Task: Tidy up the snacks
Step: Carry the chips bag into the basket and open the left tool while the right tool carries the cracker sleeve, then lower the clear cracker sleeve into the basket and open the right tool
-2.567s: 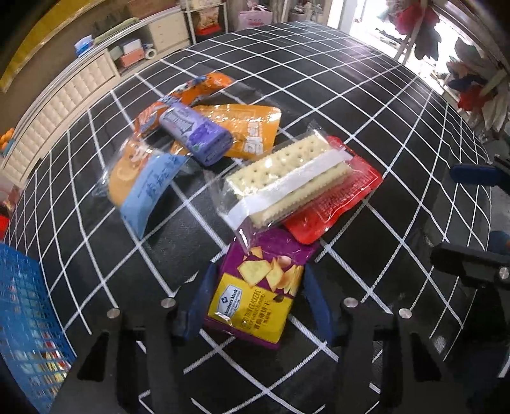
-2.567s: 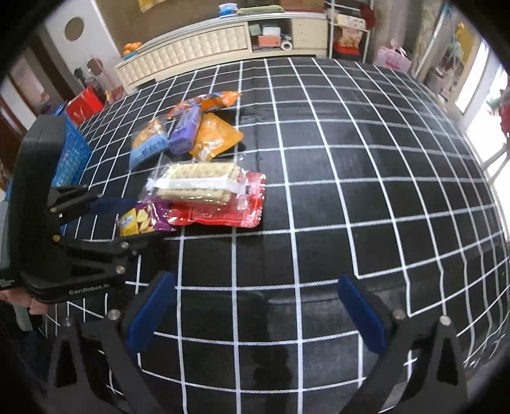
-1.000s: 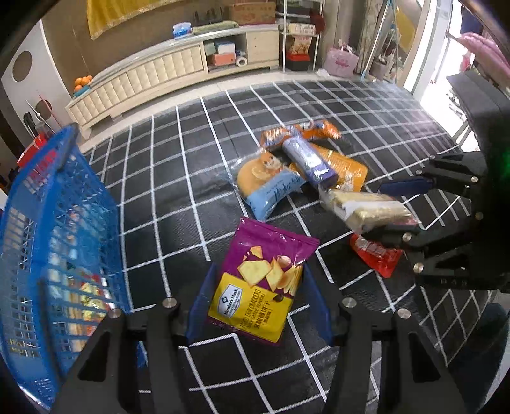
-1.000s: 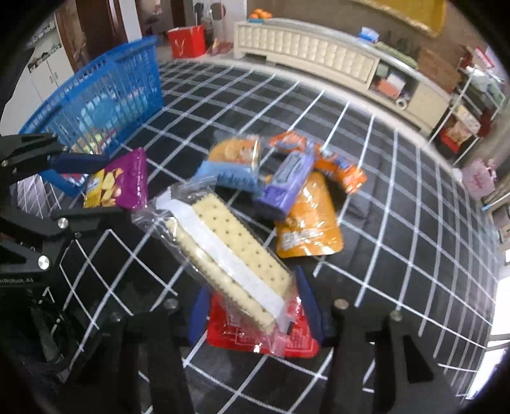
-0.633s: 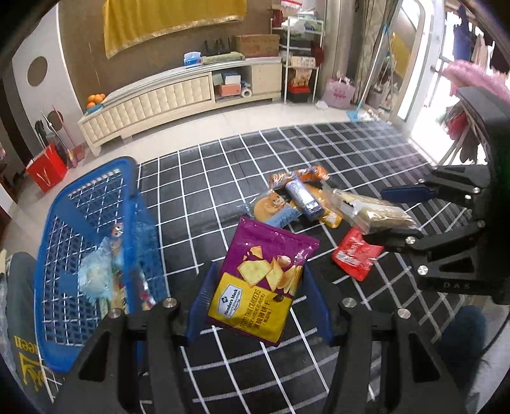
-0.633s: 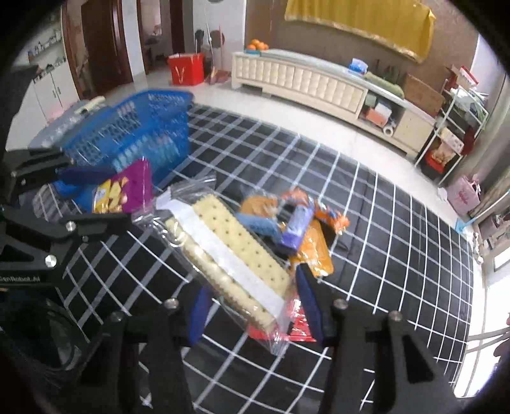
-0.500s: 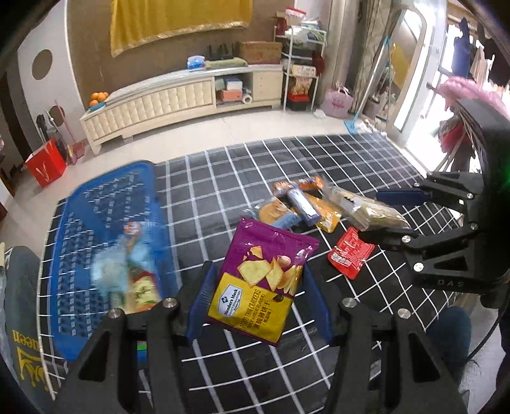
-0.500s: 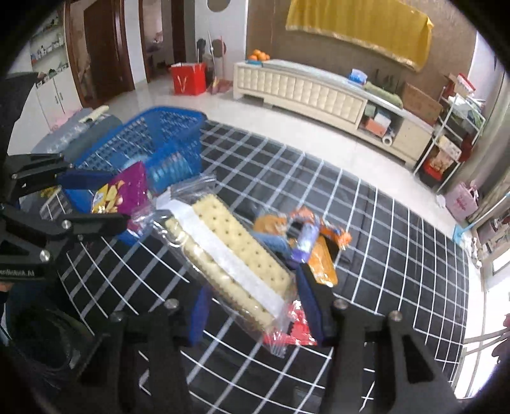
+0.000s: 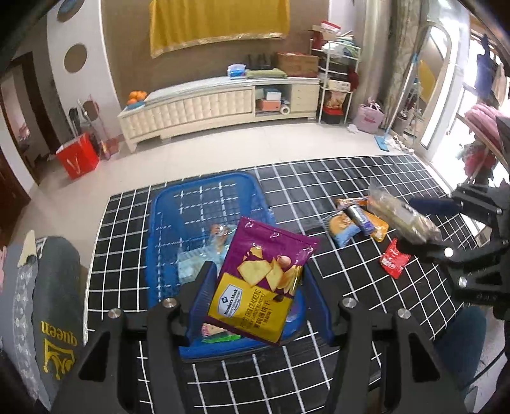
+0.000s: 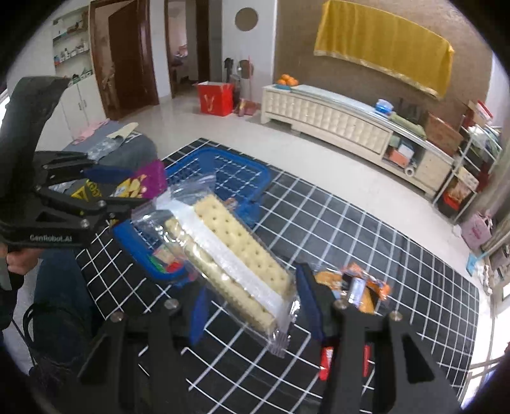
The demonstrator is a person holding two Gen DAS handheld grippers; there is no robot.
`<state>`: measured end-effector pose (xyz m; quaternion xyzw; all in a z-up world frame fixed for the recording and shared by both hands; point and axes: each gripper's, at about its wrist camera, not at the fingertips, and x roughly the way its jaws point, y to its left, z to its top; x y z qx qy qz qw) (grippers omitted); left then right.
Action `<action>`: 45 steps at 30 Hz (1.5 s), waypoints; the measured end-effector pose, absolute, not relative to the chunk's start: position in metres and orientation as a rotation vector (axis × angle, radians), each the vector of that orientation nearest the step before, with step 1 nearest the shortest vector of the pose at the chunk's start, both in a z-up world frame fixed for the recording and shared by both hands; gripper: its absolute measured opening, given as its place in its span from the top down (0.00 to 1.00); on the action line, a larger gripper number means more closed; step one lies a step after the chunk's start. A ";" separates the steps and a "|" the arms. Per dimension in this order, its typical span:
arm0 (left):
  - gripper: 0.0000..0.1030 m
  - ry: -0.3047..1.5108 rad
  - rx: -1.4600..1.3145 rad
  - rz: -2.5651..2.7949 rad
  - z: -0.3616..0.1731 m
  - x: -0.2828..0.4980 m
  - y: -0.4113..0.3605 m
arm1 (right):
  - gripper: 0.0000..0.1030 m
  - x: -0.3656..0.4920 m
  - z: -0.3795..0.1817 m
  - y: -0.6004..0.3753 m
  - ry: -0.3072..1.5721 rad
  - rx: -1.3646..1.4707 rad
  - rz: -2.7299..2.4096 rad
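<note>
**Both tools loaded, raised over the basket end of the mat**

Left tool (image 9: 259,305): clenched on the purple cracker bag (image 9: 263,280), which I see pinched at both side edges between the blue pads, tilted, its top corner leaning right. It hangs in the air above the near end of the blue basket (image 9: 165,203).

Right tool (image 10: 251,305): clenched on the clear pack of cream crackers (image 10: 236,254), gripped at its near end, the long pack slanting away to the far left, clear of the mat and over the basket's right side.

Blue basket: on the black grid mat (image 9: 344,178), at its left part; several small packets lie inside, too blurred for me to name.

Loose snacks on the mat, right of the basket, well apart from it:
- orange-and-blue packet (image 9: 339,227)
- purple bar (image 9: 358,216), lying across the packets beside it
- orange pouch (image 9: 379,226)
- red packet (image 9: 393,259), nearest to me, just apart from the cluster

Far side of the room: cream cabinet (image 9: 204,105) along the wall, yellow cloth (image 9: 220,22) hung above it.
</note>
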<state>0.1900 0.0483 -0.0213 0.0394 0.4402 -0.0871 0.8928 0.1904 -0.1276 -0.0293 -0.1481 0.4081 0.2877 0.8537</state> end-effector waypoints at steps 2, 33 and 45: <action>0.49 0.931 0.064 -0.178 -0.027 0.197 0.061 | 0.46 0.195 -0.033 -0.118 0.865 -0.323 0.606; 0.43 1.106 0.029 -0.290 -0.109 0.250 0.065 | 0.46 0.232 -0.084 -0.081 1.010 -0.321 0.562; 0.43 0.998 0.069 -0.232 -0.068 0.230 0.101 | 0.46 0.243 -0.068 -0.042 1.002 -0.368 0.540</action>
